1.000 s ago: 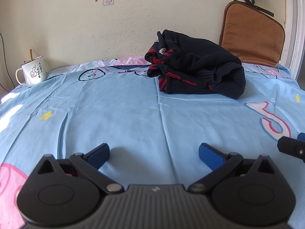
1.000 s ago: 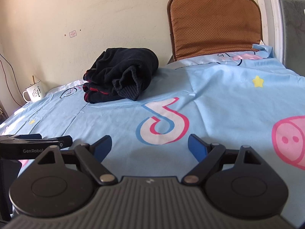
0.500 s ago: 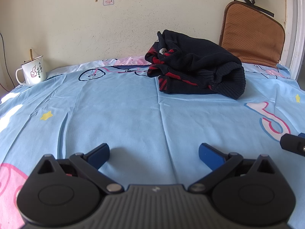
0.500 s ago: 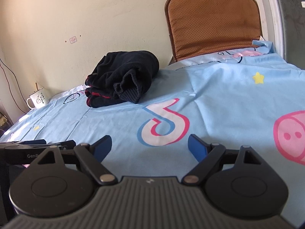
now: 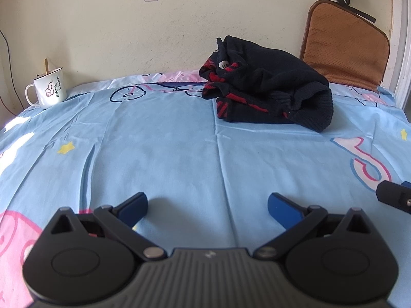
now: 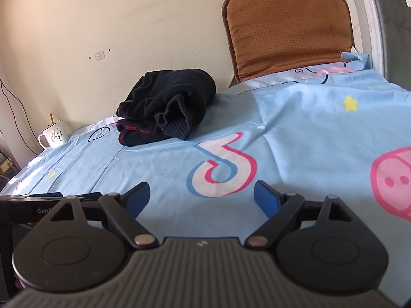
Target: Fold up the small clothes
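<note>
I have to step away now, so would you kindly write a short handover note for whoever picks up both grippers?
Left gripper: jaws open, nothing between them, over the blue sheet.
Right gripper: jaws open, empty, low over the sheet near the pink-and-white note print.
Dark garment with red stripes: bunched in a heap at the far side of the bed, near the wall, left of the brown cushion. Neither gripper touches it.
White mug: at the far left corner.
Done: nothing folded as it lies.
Left: reach the garment, spread it flat, fold it.

bare blue sheet (image 5: 167,141) in front, bundled dark sweater (image 5: 269,95) far back, mug (image 5: 48,88) at far-left corner
</note>
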{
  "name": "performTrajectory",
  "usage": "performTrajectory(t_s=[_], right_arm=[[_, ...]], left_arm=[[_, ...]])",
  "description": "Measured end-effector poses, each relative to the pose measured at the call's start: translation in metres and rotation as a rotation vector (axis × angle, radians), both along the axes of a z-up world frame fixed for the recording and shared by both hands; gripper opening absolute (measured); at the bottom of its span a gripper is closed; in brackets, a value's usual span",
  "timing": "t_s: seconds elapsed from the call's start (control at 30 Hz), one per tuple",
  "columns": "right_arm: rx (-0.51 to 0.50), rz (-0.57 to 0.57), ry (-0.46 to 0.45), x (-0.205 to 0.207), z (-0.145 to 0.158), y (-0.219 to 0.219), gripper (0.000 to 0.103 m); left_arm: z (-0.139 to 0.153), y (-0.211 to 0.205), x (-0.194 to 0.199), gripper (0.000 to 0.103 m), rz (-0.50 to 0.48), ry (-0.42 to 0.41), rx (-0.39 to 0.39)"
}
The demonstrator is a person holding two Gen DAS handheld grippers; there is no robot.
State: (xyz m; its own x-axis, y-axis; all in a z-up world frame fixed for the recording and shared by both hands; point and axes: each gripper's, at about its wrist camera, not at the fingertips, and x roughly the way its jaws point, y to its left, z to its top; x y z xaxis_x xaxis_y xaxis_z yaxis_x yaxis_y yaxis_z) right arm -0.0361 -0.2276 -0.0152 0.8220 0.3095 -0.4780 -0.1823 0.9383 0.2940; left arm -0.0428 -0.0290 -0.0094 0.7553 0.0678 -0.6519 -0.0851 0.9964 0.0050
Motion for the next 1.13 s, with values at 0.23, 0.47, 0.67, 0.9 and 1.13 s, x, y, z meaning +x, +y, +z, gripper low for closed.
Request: performTrajectory(t_s=[0.23, 0.47, 0.67, 0.9, 1.13], right_arm=[[-0.001, 0.000, 0.000, 0.000, 0.000, 0.000, 0.090], [0.000, 0.000, 0.000, 0.000, 0.000, 0.000, 0.090], [-0.001, 0.000, 0.000, 0.000, 0.000, 0.000, 0.090], [-0.002, 0.000, 0.000, 0.000, 0.000, 0.000, 0.090], [-0.002, 0.000, 0.000, 0.000, 0.000, 0.000, 0.090]], left_arm=[[0.000, 0.000, 0.000, 0.103, 0.003, 0.000, 0.002], [0.000, 0.000, 0.000, 0.103, 0.002, -0.001, 0.002], [0.000, 0.000, -0.002, 0.103, 0.005, -0.007, 0.000], [0.002, 0.003, -0.006, 0.103, 0.014, -0.028, -0.013], [0.005, -0.004, -0.011, 0.103, -0.016, -0.083, 0.022]])
